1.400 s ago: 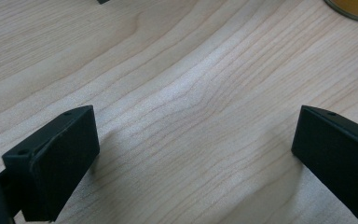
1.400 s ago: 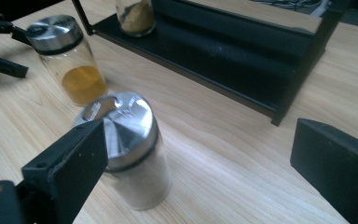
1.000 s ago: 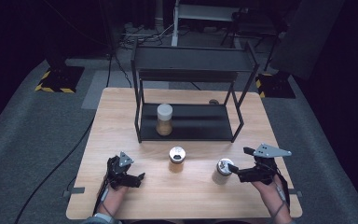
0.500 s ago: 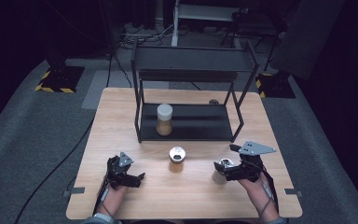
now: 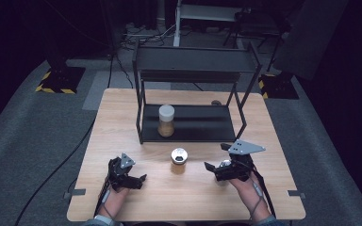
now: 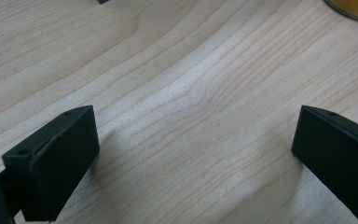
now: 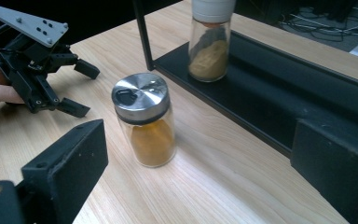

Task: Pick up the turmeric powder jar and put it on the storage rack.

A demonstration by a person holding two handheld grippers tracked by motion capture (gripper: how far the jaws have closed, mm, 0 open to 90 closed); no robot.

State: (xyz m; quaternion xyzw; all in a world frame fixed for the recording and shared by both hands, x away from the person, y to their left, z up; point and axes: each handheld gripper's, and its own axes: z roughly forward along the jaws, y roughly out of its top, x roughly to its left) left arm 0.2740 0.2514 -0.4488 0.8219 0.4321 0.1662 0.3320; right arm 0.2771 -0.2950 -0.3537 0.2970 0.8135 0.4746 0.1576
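A silver-lidded jar of orange powder (image 5: 178, 161) stands mid-table, in front of a black two-level rack (image 5: 188, 123). In the right gripper view this jar (image 7: 145, 123) stands ahead between my open jaws, untouched. My right gripper (image 5: 216, 157) hovers to the jar's right, open and holding nothing (image 7: 198, 140). It mostly covers a second silver-lidded jar (image 5: 224, 164). A white-capped jar (image 5: 166, 121) (image 7: 209, 42) sits on the rack's lower shelf. My left gripper (image 5: 137, 175) (image 7: 81, 88) rests open on the wood at front left, with bare table between its jaws (image 6: 196, 135).
The rack's posts and upper shelf (image 5: 193, 59) stand over the table's back half. A small object (image 5: 215, 102) lies behind the rack. Cables trail from both grippers toward the front edge. Dark floor surrounds the table (image 5: 122, 108).
My right gripper has moved left toward the middle jar and now covers the right jar, which stood in plain sight before. The left gripper has kept still.
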